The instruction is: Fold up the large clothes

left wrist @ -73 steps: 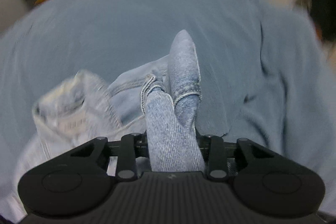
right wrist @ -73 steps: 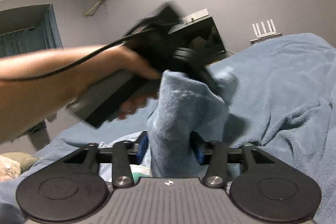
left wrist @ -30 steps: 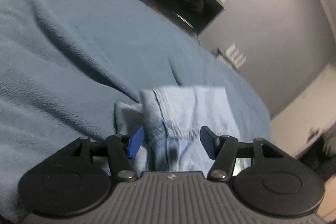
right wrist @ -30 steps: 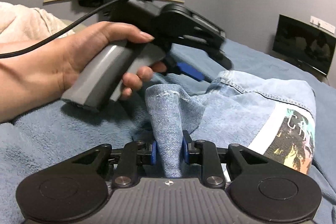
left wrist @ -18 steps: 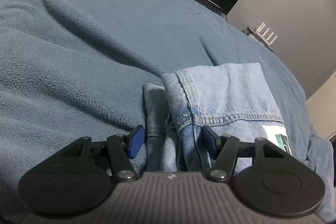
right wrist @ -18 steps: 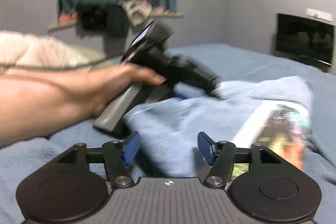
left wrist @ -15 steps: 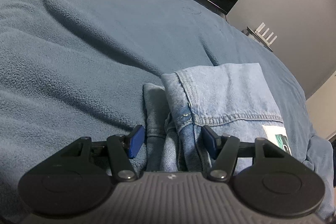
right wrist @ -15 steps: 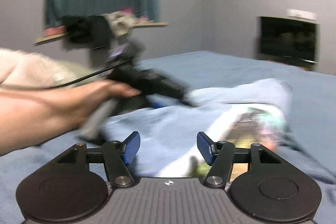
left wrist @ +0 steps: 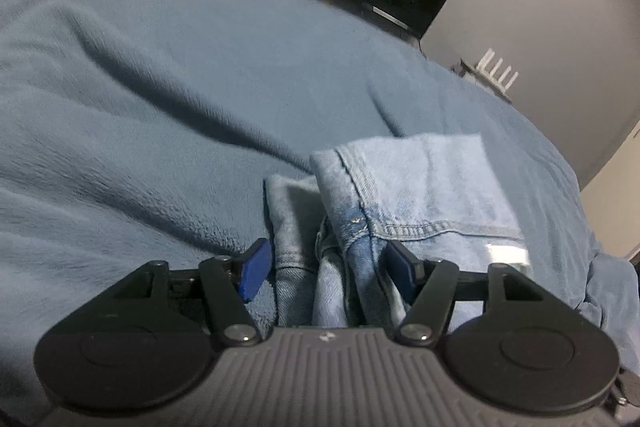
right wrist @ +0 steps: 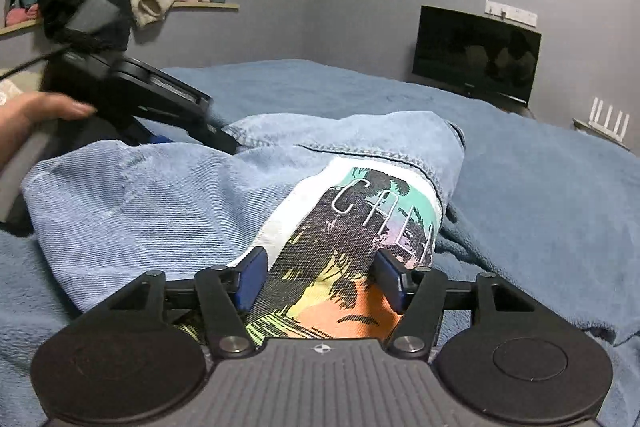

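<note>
Denim jacket (right wrist: 168,203) folded on bed (left wrist: 160,99), both grippers let go.
Left gripper (left wrist: 326,263) fingers wide, straddling bunched edge w/o pinching; right gripper (right wrist: 320,277) fingers wide over printed patch (right wrist: 360,227). Next, imo: press layers flat, square edges, re-grip low at the fold so nothing slips or re-bunches.

The folded denim jacket (right wrist: 168,203) lay on the bed's blanket (right wrist: 540,187). From the right wrist view, the left tongs (right wrist: 192,141) sat over the jacket at ten o'clock, the television (right wrist: 476,53) stood behind the bed at one o'clock, and the router (right wrist: 608,125) at two o'clock.
</note>
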`<control>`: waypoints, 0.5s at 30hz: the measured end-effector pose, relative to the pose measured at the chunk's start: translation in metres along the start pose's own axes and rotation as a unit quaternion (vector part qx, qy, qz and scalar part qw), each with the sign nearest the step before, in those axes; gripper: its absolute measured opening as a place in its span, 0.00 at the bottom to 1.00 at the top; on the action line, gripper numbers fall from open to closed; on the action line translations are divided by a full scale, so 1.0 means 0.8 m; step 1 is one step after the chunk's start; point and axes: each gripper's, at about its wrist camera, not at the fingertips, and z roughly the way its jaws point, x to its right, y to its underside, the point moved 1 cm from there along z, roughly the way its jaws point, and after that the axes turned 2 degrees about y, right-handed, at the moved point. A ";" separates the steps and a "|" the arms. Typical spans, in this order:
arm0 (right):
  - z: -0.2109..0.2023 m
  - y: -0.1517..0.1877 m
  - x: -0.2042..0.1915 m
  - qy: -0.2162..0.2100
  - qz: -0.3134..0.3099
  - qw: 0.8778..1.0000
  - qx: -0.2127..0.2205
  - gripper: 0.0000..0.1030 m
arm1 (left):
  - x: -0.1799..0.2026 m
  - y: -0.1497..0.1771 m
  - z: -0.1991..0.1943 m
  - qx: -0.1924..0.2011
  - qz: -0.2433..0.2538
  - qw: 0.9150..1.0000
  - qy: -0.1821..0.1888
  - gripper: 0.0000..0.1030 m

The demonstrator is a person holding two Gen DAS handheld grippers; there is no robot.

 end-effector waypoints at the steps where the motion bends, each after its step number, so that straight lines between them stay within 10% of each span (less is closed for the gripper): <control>1: 0.000 0.001 0.004 -0.002 0.009 1.000 -0.001 0.60 | 0.004 0.000 -0.013 0.008 -0.003 1.000 0.004 0.62; 5: 0.007 0.005 0.019 -0.008 0.050 0.999 -0.007 0.61 | 0.018 0.006 -0.061 -0.007 -0.021 0.998 0.052 0.77; 15: -0.014 0.013 0.049 -0.053 0.150 0.987 -0.003 0.65 | 0.054 0.061 -0.070 -0.115 0.089 0.989 -0.019 0.77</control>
